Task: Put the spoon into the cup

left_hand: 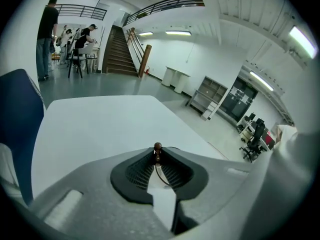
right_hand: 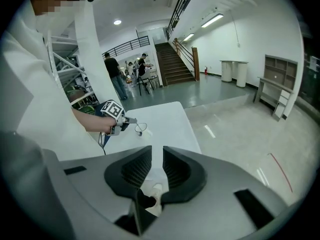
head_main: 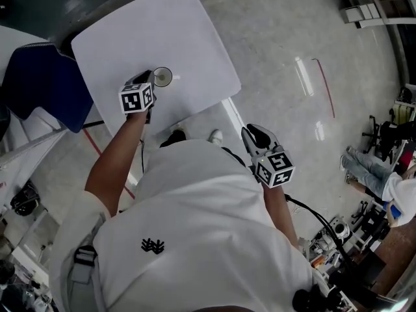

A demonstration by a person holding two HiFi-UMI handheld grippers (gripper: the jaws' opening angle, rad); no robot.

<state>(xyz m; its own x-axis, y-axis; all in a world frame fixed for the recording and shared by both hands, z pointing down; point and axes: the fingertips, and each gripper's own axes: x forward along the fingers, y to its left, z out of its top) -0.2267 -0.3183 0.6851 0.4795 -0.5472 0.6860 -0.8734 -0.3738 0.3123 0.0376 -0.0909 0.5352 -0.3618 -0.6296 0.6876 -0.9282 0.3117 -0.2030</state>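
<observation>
Left gripper view: left tongs [left_hand: 159,159] pinch the spoon [left_hand: 158,147], long axis along the jaws, brown knob pointing up-frame; right tongs [right_hand: 157,152] spread, empty.

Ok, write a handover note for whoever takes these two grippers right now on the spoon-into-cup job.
Left gripper: shut on the spoon, at the rim of the clear cup on the white table.
Right gripper: open, empty, off the table's near edge.
Done: spoon in grip, at the cup.
Left: can't tell if the spoon is inside; lower it in, then release.
</observation>
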